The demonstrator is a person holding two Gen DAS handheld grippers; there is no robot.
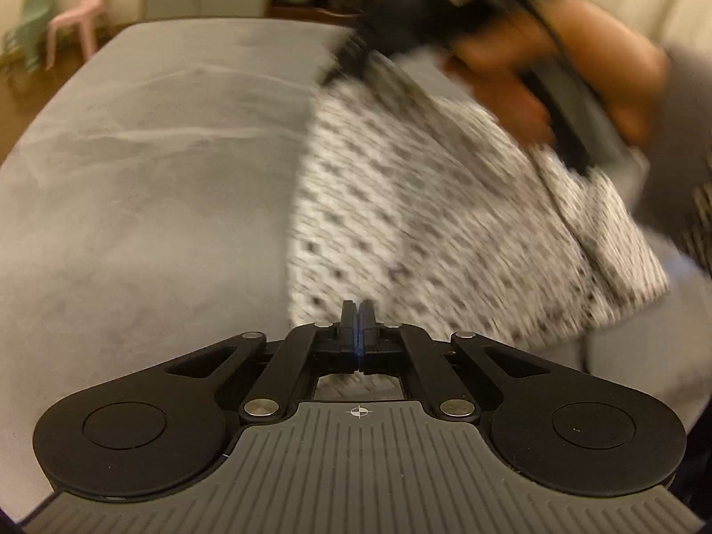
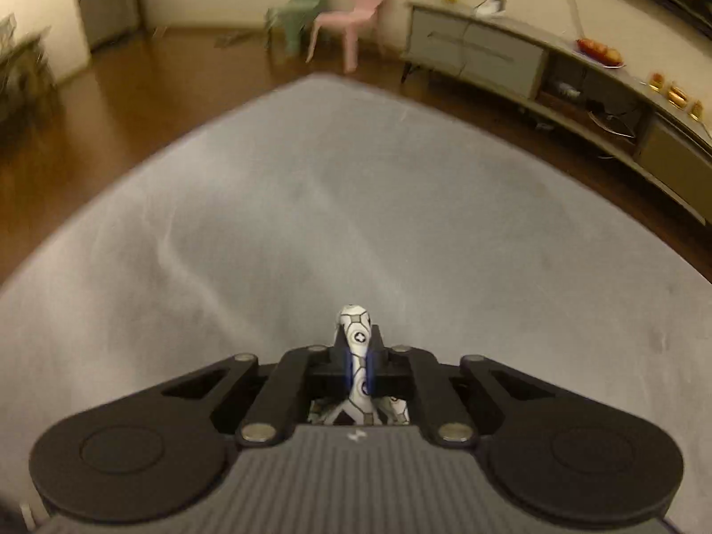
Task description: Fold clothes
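Note:
A white garment with a dark repeating pattern hangs slanted over the grey padded surface, lifted at its far top corner. In the left wrist view, a person's hand holds the blurred right gripper at that corner. My right gripper is shut on a fold of the patterned cloth, which sticks up between its fingers. My left gripper is shut with its pads together at the garment's near lower edge. More cloth shows under it. I cannot tell whether cloth is pinched between them.
The grey surface stretches ahead to a rounded far edge, with wooden floor beyond. A pink chair and a green chair stand by the far wall. A long low sideboard runs along the right.

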